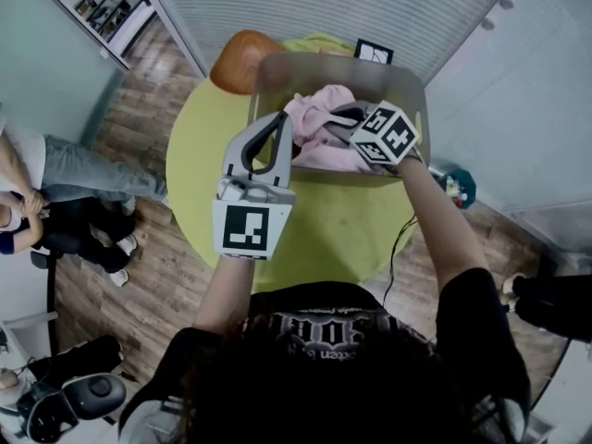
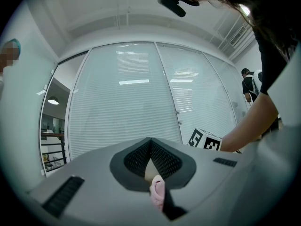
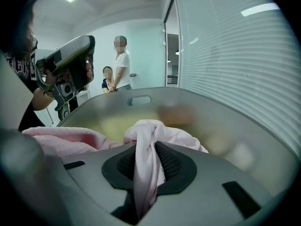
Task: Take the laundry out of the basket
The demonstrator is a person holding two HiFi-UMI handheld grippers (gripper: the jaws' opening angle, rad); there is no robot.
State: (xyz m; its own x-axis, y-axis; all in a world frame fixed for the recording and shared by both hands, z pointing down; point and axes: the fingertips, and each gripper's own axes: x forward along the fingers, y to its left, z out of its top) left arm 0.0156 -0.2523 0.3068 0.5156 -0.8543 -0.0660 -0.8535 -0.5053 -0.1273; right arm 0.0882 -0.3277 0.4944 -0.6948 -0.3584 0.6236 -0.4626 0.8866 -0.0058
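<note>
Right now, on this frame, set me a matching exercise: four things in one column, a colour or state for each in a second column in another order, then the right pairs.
Things
1. garment
2. basket
3. table
4. right gripper

Colour or state
A. translucent grey
B. shut on cloth
C. pink
D. yellow-green

Pairs: 1-C, 2-A, 3-D, 4-B
</note>
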